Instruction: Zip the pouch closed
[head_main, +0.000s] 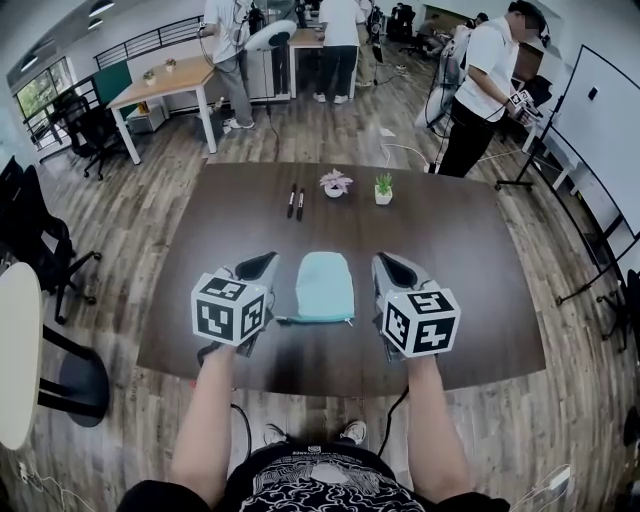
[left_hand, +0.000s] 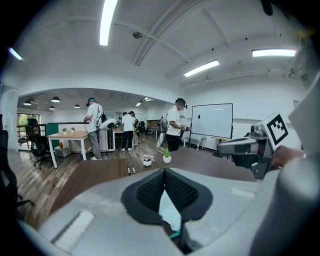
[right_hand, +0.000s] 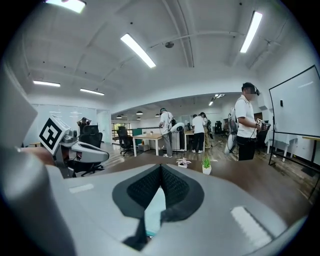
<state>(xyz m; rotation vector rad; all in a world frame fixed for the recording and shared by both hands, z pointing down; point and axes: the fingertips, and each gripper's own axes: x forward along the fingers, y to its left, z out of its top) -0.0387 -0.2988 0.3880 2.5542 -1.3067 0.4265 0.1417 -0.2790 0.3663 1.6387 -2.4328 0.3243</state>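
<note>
A light teal pouch (head_main: 325, 285) lies flat on the dark table (head_main: 470, 250), its zipper edge along the near side. My left gripper (head_main: 268, 259) hovers just left of it and my right gripper (head_main: 382, 260) just right of it, both off the table and apart from the pouch. In the left gripper view the left gripper (left_hand: 164, 172) has its pads meeting with nothing between them, and a strip of pouch (left_hand: 169, 210) shows below. The right gripper (right_hand: 161, 167) is shut the same way above the pouch (right_hand: 154, 212).
Two pens (head_main: 295, 201) and two small potted plants (head_main: 335, 183) (head_main: 384, 188) sit at the table's far side. Several people stand beyond the table. Office chairs (head_main: 40, 250) and a white round table (head_main: 15, 350) are at the left, a whiteboard (head_main: 600, 120) at the right.
</note>
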